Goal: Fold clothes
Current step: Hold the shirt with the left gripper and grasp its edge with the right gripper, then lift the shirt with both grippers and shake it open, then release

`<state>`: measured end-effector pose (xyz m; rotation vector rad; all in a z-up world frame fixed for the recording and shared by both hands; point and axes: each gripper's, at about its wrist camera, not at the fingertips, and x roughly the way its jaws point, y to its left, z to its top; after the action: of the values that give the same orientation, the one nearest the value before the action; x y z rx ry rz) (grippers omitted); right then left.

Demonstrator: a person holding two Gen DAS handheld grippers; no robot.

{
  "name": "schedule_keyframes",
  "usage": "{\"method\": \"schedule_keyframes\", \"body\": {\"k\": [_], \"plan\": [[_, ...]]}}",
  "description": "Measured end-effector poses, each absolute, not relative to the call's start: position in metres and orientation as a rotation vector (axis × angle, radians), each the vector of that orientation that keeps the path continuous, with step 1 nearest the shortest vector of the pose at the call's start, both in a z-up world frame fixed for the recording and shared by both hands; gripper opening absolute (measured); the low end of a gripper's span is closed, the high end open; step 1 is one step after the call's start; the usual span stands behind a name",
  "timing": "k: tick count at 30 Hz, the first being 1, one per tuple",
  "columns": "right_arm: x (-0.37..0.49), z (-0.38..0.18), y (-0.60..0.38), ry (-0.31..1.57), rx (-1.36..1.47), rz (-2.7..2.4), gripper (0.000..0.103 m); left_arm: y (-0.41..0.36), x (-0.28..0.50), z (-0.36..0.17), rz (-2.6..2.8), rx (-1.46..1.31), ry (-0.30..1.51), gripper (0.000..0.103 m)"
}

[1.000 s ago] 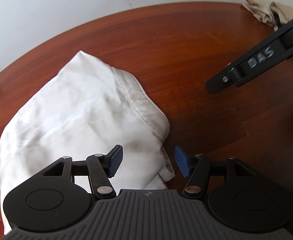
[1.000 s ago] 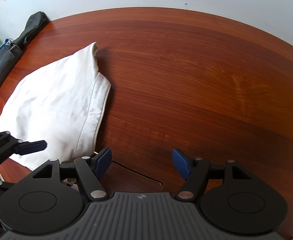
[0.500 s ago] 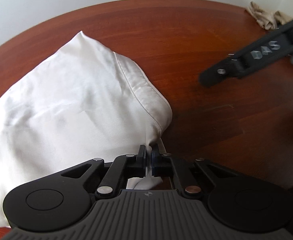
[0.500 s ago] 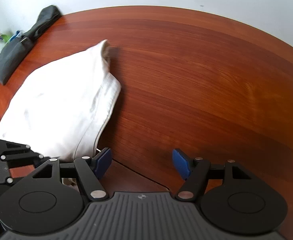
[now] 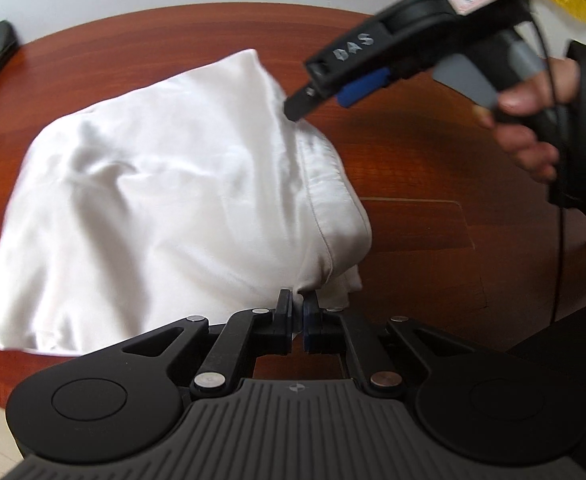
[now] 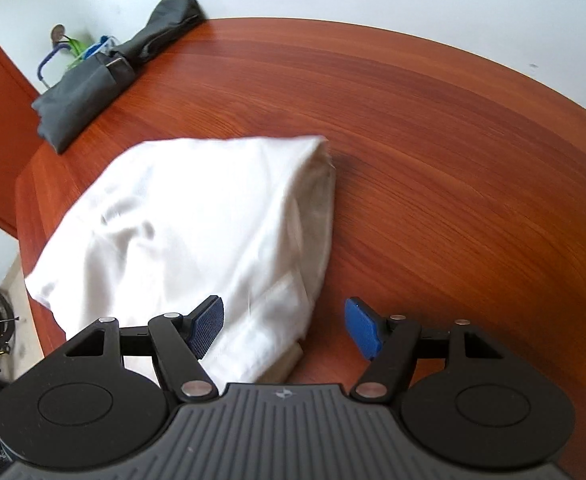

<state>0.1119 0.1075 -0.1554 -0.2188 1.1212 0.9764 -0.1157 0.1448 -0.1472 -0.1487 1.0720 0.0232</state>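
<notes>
Our left gripper (image 5: pixel 297 312), pitched steeply down, pinches the near corner of the white garment (image 5: pixel 165 200) lying by the tabletop's (image 6: pixel 433 152) left edge. Our right gripper (image 6: pixel 285 326) tilts down above the cloth's right hem, jaws spread and gripping nothing, the hand (image 5: pixel 533 120) wrapped round its handle.

The left gripper (image 5: pixel 297 322) points steeply down, pads pinched together. The right gripper (image 6: pixel 285 326) tilts down with its jaws wide apart, held by a hand (image 5: pixel 533 120).

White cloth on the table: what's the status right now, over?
Left gripper shut on white cloth corner. Right gripper open, over its edge. Dark garment well clear on wooden table.
</notes>
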Motion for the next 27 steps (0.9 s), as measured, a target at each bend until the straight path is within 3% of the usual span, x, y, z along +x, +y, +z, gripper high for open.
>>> {"method": "schedule_keyframes", "body": {"k": [5, 8, 9, 10, 12, 17, 27], "plan": [[0.123, -0.163, 0.139, 1.112, -0.257, 0.999, 0.074, 0.152, -0.128, -0.142, 0.067, -0.169, 1.061, 0.005], [0.130, -0.169, 0.148, 1.132, -0.239, 1.004, 0.065, 0.155, -0.133, -0.140, 0.086, -0.169, 1.056, 0.005], [0.134, -0.173, 0.151, 1.142, -0.220, 0.998, 0.050, 0.153, -0.131, -0.142, 0.088, -0.168, 1.056, 0.005], [0.134, -0.176, 0.153, 1.144, -0.217, 0.996, 0.028, 0.152, -0.130, -0.143, 0.088, -0.168, 1.057, 0.005], [0.139, -0.180, 0.154, 1.165, -0.174, 0.989, 0.010, 0.153, -0.130, -0.143, 0.087, -0.167, 1.062, 0.005], [0.143, -0.180, 0.135, 1.164, -0.088, 0.937, 0.004, 0.149, -0.122, -0.143, 0.034, -0.152, 1.067, 0.005], [0.156, -0.163, 0.037, 1.132, -0.039, 0.747, 0.003, 0.110, -0.082, -0.150, -0.236, -0.082, 1.070, 0.005]]}}
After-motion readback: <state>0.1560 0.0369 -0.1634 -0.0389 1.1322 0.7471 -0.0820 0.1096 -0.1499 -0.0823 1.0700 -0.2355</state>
